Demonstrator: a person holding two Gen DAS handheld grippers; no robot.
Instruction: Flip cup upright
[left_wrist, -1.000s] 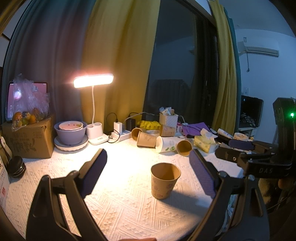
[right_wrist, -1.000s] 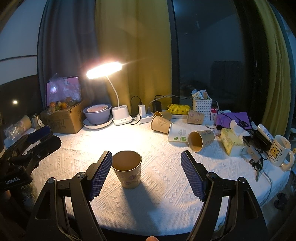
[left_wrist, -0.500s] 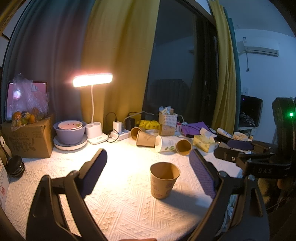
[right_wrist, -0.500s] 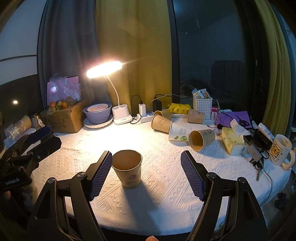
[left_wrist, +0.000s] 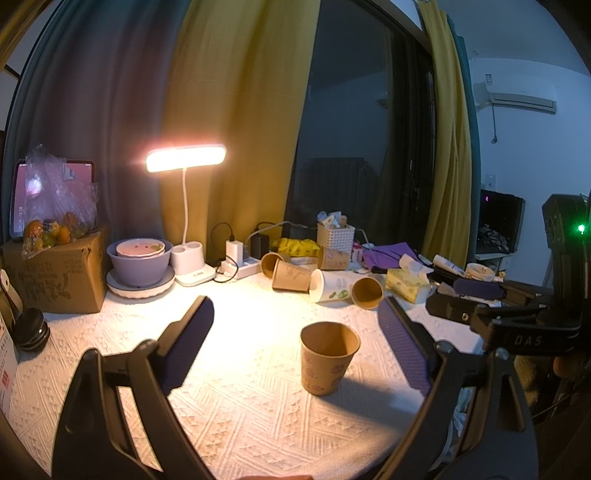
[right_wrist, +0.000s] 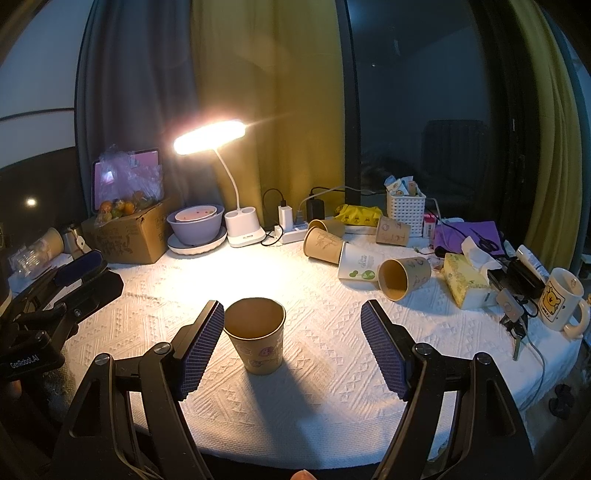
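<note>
A brown paper cup (left_wrist: 328, 356) stands upright, mouth up, on the white tablecloth; it also shows in the right wrist view (right_wrist: 255, 339). My left gripper (left_wrist: 295, 343) is open and empty, the cup between its fingers, nearer the right one. My right gripper (right_wrist: 291, 347) is open and empty, the cup just inside its left finger, not gripped. Each gripper shows at the edge of the other's view: the right gripper (left_wrist: 476, 295) and the left gripper (right_wrist: 79, 269). Several paper cups lie on their sides farther back, among them a brown one (right_wrist: 402, 277) and a white one (right_wrist: 356, 264).
A lit desk lamp (right_wrist: 242, 229), stacked bowls (right_wrist: 195, 225), a cardboard box with fruit (right_wrist: 125, 236) and a power strip (right_wrist: 295, 232) line the back. A tissue pack (right_wrist: 465, 280), keys (right_wrist: 513, 314) and a mug (right_wrist: 561, 302) lie at the right near the table edge.
</note>
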